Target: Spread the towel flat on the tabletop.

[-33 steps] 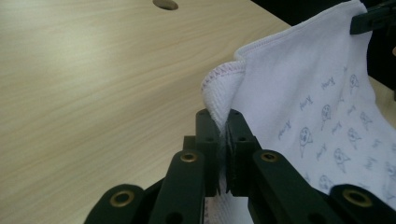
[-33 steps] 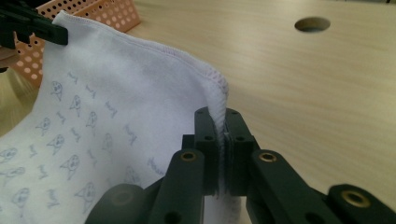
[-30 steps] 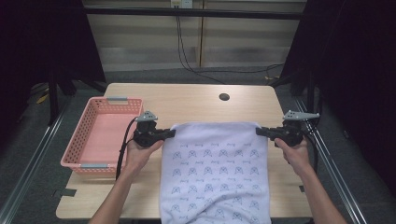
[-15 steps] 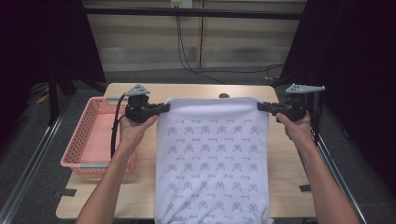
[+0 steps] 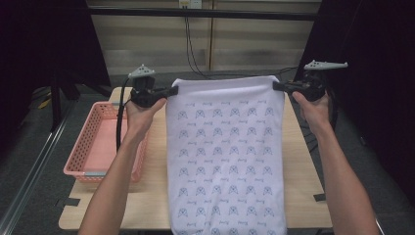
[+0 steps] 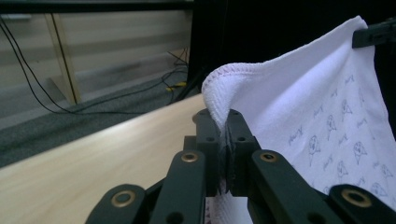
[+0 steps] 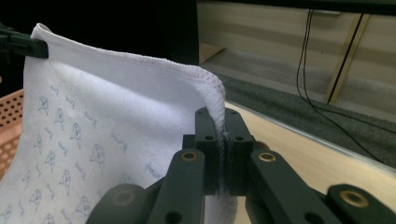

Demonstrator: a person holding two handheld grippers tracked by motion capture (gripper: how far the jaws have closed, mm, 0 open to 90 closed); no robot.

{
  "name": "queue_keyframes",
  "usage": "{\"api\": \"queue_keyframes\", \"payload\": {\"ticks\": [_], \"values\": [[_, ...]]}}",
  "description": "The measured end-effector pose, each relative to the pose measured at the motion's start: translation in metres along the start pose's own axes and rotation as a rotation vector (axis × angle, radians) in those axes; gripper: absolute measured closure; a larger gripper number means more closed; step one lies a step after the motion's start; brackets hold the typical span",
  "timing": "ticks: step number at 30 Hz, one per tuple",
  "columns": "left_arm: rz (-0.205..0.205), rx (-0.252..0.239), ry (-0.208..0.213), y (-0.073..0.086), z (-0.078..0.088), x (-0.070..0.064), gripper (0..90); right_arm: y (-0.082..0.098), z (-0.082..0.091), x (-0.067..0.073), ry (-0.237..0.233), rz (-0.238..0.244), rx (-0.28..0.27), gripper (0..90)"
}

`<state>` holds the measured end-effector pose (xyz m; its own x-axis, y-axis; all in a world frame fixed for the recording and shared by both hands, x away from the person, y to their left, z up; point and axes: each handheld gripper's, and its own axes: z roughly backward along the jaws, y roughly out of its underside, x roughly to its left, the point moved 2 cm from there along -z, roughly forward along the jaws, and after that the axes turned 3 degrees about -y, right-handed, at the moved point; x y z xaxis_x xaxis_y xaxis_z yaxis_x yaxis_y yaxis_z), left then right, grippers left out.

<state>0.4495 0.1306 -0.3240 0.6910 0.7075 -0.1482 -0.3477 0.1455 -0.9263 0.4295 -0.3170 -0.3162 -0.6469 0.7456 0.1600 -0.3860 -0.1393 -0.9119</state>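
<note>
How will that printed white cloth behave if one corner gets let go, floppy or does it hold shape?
Likely floppy: the cloth hangs limp between the left gripper and right gripper, its top edge sagging slightly. Probably light: the thin hem bunches easily in the shut jaws in both gripper views. A freed corner would likely drop and swing toward the other hold.

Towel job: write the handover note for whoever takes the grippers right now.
Left gripper: shut on the towel's top left corner, held above the table.
Right gripper: shut on the top right corner, at about the same height.
Towel: stretched flat between the two grippers, printed side toward the person, hanging down past the table's near edge.
Pink basket: at the table's left, nothing visible in it.
Done: both corners gripped, towel lifted and spread.
Left: probably lay it down and fold it, perhaps then into the basket.
</note>
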Motion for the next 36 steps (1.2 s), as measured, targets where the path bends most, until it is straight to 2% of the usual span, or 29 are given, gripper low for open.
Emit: {"api": "queue_keyframes", "payload": {"ticks": [1, 2, 5, 7, 9, 10, 13, 16, 18, 20, 22, 25, 26, 27, 30, 32, 34, 36], "values": [[0.007, -0.013, 0.007, -0.004, 0.001, 0.001, 86.8, -0.005, 0.000, -0.001, 0.006, 0.006, -0.004, 87.5], [-0.003, -0.029, 0.014, -0.012, 0.002, 0.001, 86.8, -0.009, 0.000, -0.001, 0.013, 0.006, -0.008, 87.5], [-0.029, -0.025, 0.014, -0.021, 0.006, -0.002, 86.7, -0.026, 0.005, -0.002, 0.020, 0.016, -0.043, 87.5], [-0.028, -0.037, 0.014, -0.017, 0.009, -0.005, 86.7, -0.027, 0.008, 0.001, 0.007, 0.016, -0.064, 87.5], [-0.039, -0.006, 0.009, -0.006, 0.009, -0.007, 86.6, -0.021, 0.009, 0.005, -0.037, 0.008, -0.067, 87.5], [-0.032, 0.005, 0.010, 0.002, 0.009, -0.007, 86.6, -0.015, 0.009, 0.008, -0.037, 0.019, -0.052, 87.5], [-0.010, 0.013, 0.038, 0.022, 0.014, -0.013, 86.6, 0.006, 0.010, 0.015, -0.054, 0.021, -0.016, 87.5], [-0.023, 0.035, 0.062, 0.043, 0.024, -0.027, 86.5, 0.029, 0.016, 0.025, -0.078, 0.019, 0.008, 87.5], [-0.022, 0.049, 0.081, 0.056, 0.033, -0.039, 86.5, 0.046, 0.023, 0.034, -0.109, 0.009, 0.012, 87.5], [-0.051, 0.068, 0.093, 0.066, 0.043, -0.054, 86.4, 0.064, 0.032, 0.045, -0.130, 0.016, 0.037, 87.5], [-0.046, 0.072, 0.136, 0.078, 0.053, -0.065, 86.4, 0.081, 0.040, 0.055, -0.144, 0.022, 0.058, 87.5], [-0.025, 0.115, 0.155, 0.106, 0.061, -0.078, 86.3, 0.114, 0.052, 0.071, -0.172, 0.015, 0.099, 87.5], [-0.004, 0.132, 0.166, 0.117, 0.063, -0.082, 86.3, 0.125, 0.054, 0.074, -0.176, 0.007, 0.114, 87.6], [-0.011, 0.156, 0.167, 0.129, 0.064, -0.086, 86.3, 0.135, 0.056, 0.078, -0.183, 0.001, 0.134, 87.6], [0.018, 0.223, 0.175, 0.164, 0.071, -0.093, 86.1, 0.168, 0.062, 0.089, -0.199, -0.026, 0.209, 87.5], [0.017, 0.249, 0.158, 0.178, 0.077, -0.095, 85.8, 0.182, 0.066, 0.096, -0.199, -0.027, 0.249, 87.5], [0.078, 0.288, 0.190, 0.197, 0.081, -0.098, 85.8, 0.196, 0.071, 0.103, -0.214, -0.042, 0.268, 87.5], [0.073, 0.324, 0.198, 0.210, 0.080, -0.104, 85.6, 0.208, 0.072, 0.108, -0.225, -0.052, 0.313, 87.5]]}}
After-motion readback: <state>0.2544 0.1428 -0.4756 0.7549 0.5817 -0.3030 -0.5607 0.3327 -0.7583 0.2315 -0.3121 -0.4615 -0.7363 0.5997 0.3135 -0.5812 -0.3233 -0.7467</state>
